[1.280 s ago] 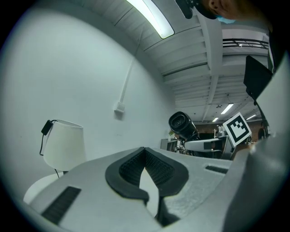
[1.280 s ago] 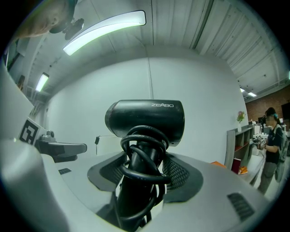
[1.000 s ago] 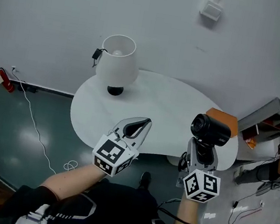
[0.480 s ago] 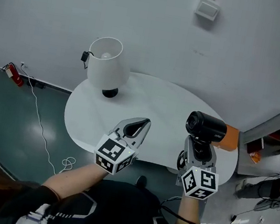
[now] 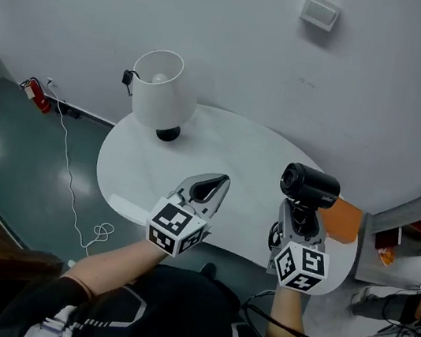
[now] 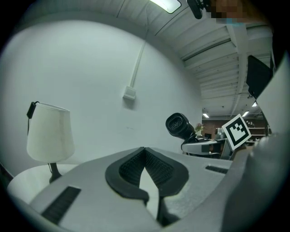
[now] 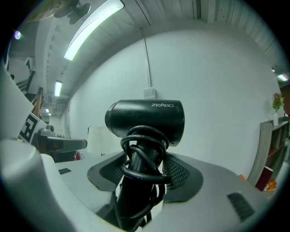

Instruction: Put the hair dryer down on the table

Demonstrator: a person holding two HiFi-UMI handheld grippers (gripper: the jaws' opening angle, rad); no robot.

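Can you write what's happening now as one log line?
right gripper: shut on hair dryer | left gripper: shut, empty | hair dryer: upright, not yet on table

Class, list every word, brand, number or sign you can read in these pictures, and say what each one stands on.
"ZEABO": white brand lettering on the barrel of the black hair dryer, seen in the right gripper view.
Nothing to read on the marker cubes: black-and-white square patterns only, no letters.
Nothing to read on the wall box: no print shows.

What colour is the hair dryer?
The hair dryer is black, clearest in the right gripper view.
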